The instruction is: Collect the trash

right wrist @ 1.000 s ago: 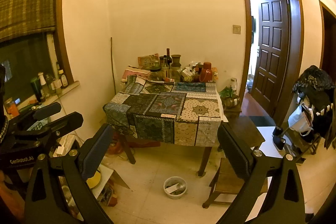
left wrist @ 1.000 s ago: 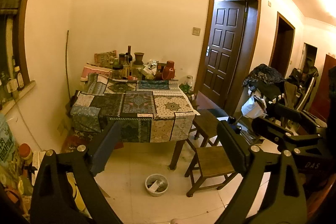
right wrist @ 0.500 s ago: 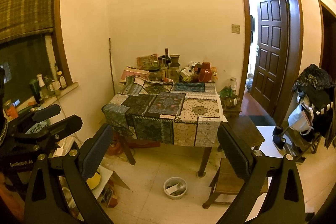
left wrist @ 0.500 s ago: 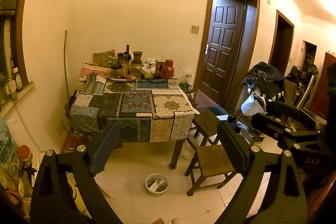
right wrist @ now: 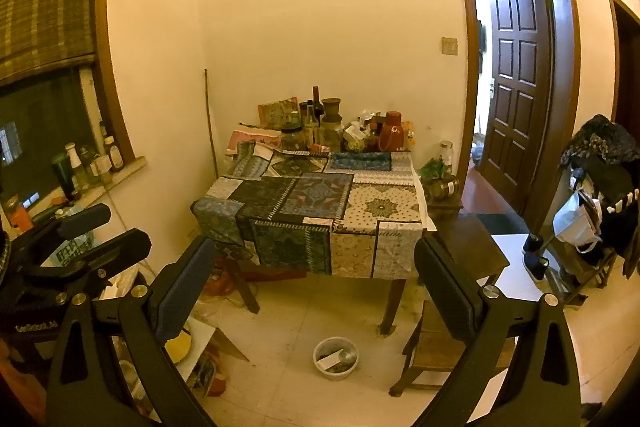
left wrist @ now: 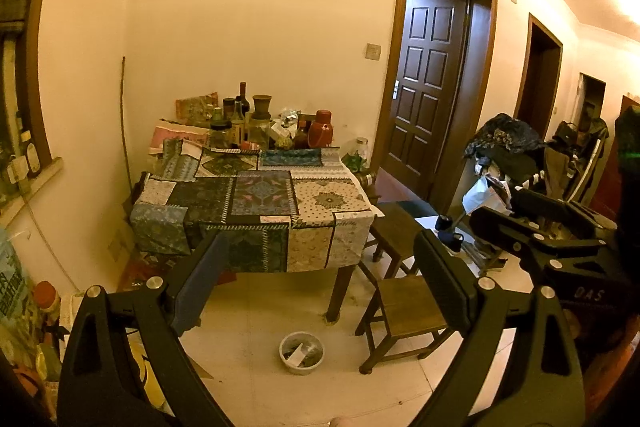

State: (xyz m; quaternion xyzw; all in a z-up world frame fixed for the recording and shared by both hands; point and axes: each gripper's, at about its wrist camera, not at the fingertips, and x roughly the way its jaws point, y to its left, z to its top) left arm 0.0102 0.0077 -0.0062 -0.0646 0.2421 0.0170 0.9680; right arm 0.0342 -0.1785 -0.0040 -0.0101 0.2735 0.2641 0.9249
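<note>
The left claw (left wrist: 316, 279) is held with its fingers spread wide, and nothing is gripped between them. The right claw (right wrist: 312, 291) is likewise spread and empty. Both are raised well clear of the floor and directed at the worktop (right wrist: 316, 195), which is covered by a patchwork cloth. A small round trash bowl (right wrist: 335, 358) containing scraps is located on the floor just in front of the worktop, near its front right leg. A wooden stool (left wrist: 404, 307) is positioned right of the worktop. Bottles and jars (right wrist: 320, 127) are grouped at the worktop's far edge.
</note>
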